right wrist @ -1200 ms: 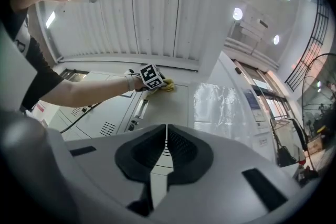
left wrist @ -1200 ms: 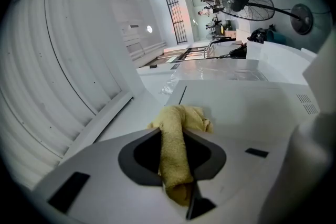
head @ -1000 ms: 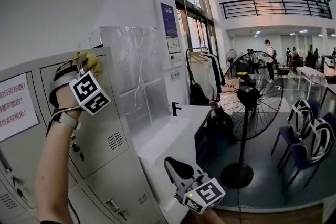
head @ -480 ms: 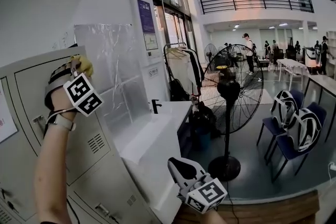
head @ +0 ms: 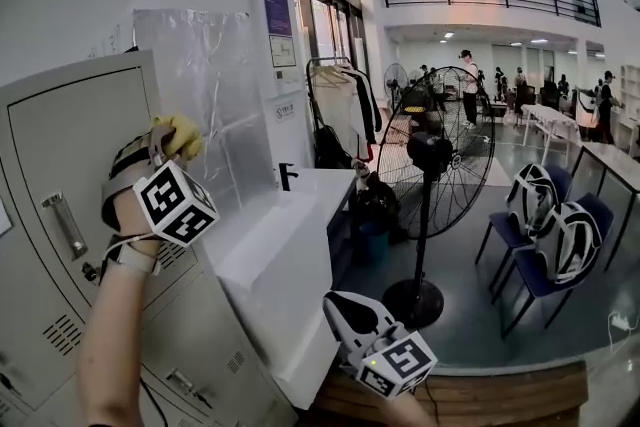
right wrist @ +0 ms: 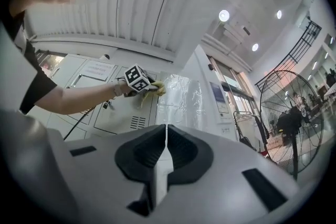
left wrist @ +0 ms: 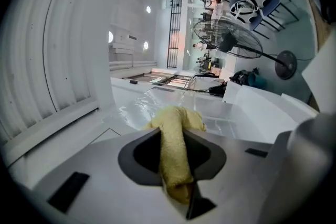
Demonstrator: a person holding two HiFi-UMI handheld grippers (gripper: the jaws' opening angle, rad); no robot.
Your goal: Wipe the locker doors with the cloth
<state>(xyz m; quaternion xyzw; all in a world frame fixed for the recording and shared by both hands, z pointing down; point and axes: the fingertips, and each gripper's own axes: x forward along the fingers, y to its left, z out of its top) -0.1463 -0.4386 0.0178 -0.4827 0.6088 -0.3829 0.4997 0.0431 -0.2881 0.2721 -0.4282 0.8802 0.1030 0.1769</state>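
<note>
The grey locker doors (head: 60,165) fill the left of the head view; the top door has a metal handle (head: 62,225). My left gripper (head: 170,143) is raised at that door's upper right edge, shut on a yellow cloth (head: 183,133) that bunches against the metal. In the left gripper view the cloth (left wrist: 175,152) runs pinched between the jaws of the left gripper (left wrist: 174,139). My right gripper (head: 338,308) hangs low and away from the lockers, shut with nothing in it. The right gripper (right wrist: 165,136) points at the lockers (right wrist: 123,113), the raised arm and the cloth (right wrist: 156,89).
A panel wrapped in clear plastic (head: 210,85) stands right beside the lockers, with a white cabinet (head: 290,245) below it. Further right are a clothes rack (head: 340,115), a large standing fan (head: 430,155) and blue chairs with helmets (head: 555,235). People stand far off in the hall.
The head view has turned right, so the sign on the lockers has left the picture. My left gripper has carried the cloth rightward to the door's right edge. The right gripper stays low.
</note>
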